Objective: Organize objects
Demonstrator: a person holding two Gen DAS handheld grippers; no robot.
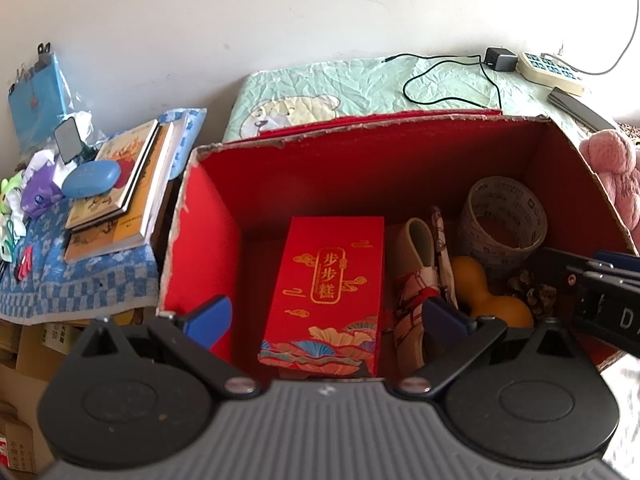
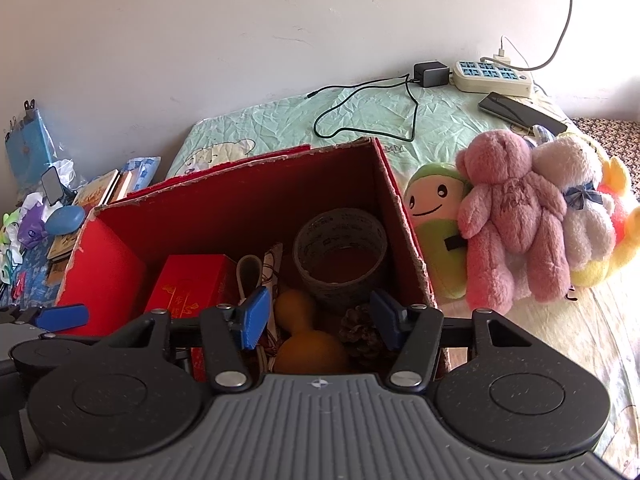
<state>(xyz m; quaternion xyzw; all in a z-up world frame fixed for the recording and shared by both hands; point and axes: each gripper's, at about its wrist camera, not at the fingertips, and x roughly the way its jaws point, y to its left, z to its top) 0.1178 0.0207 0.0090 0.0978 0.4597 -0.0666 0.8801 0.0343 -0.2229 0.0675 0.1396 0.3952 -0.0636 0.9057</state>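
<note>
The left gripper (image 1: 326,318) is held over the near edge of an open red cardboard box (image 1: 216,216); its jaws are spread wide and nothing is held between them. The right gripper (image 2: 318,314) is poised just beside it over the same box, its jaws likewise parted and empty.

Inside the box, a red gift carton (image 1: 326,292) printed with gold characters is seen lying on the floor of the box toward the left. Just right of it, a folded patterned cloth with a beige strap (image 1: 420,264) is propped up. An orange gourd (image 2: 310,340) lies next to the cloth, and a pine cone (image 2: 362,334) is found touching it at the near right corner. Behind these, a wide roll of printed tape (image 2: 340,256) stands against the right wall of the box.

The box is set on a bed covered by a pale green sheet (image 2: 360,120). Just outside its right wall, plush toys are lined up: a green one (image 2: 438,220), a pink bear (image 2: 516,212) and a white bear (image 2: 580,208).

To the left, on a surface with a blue patterned cover, stacked books (image 1: 124,188) are seen with a blue oval case (image 1: 92,178) lying on top.

Farther back on the bed, near the wall, a power strip (image 2: 492,76), a black charger (image 2: 430,74) with its cable, and a dark phone (image 2: 520,112) are laid.
</note>
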